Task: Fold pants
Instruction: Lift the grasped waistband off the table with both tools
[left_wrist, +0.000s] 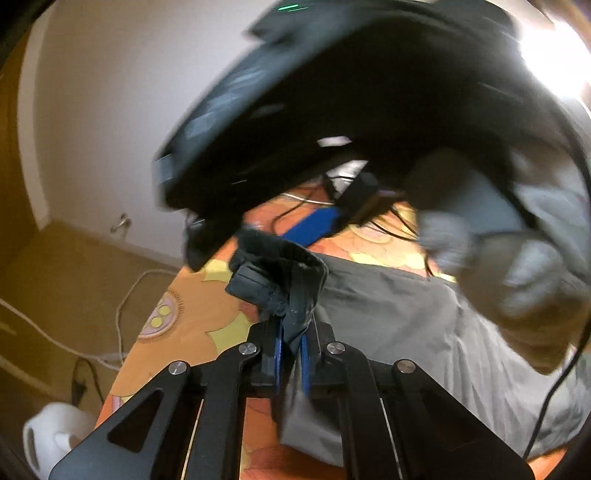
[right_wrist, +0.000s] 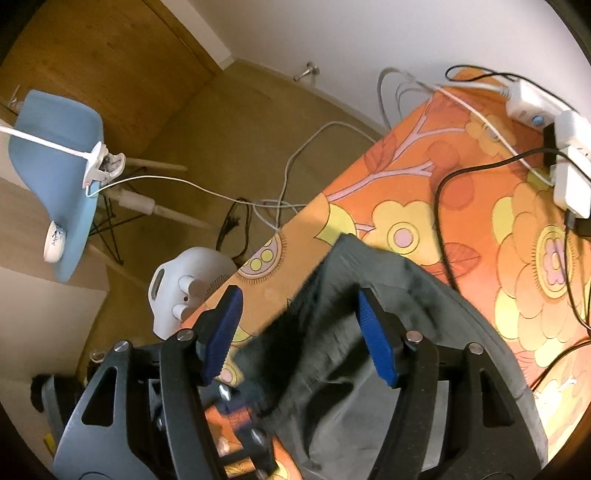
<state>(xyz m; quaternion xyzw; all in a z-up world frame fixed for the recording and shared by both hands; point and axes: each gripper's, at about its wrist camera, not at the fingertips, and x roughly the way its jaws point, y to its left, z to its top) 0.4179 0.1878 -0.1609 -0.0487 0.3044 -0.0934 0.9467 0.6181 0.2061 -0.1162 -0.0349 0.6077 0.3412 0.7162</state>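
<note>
- The orange flowered table cover (right_wrist: 424, 206) bears the grey pants (left_wrist: 406, 332), spread beside its floor-side edge.
- The left gripper (left_wrist: 291, 347) is clenched on a dark hem of the pants, lifted off the cover.
- The right gripper (right_wrist: 303, 336) stands released, pads straddling the pants above the cover's edge.

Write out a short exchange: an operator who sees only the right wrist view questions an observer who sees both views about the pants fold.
Operator: My tool's blue pads stand apart over the grey pants. Is the other tool gripping anything?
Observer: Yes. The left tool is shut on a dark bunched edge of the pants.
Operator: Is that edge flat on the tablecloth?
Observer: No, it stands raised above the tablecloth.
Operator: Is anything close above it?
Observer: A blurred dark device fills the top of that view.
</note>
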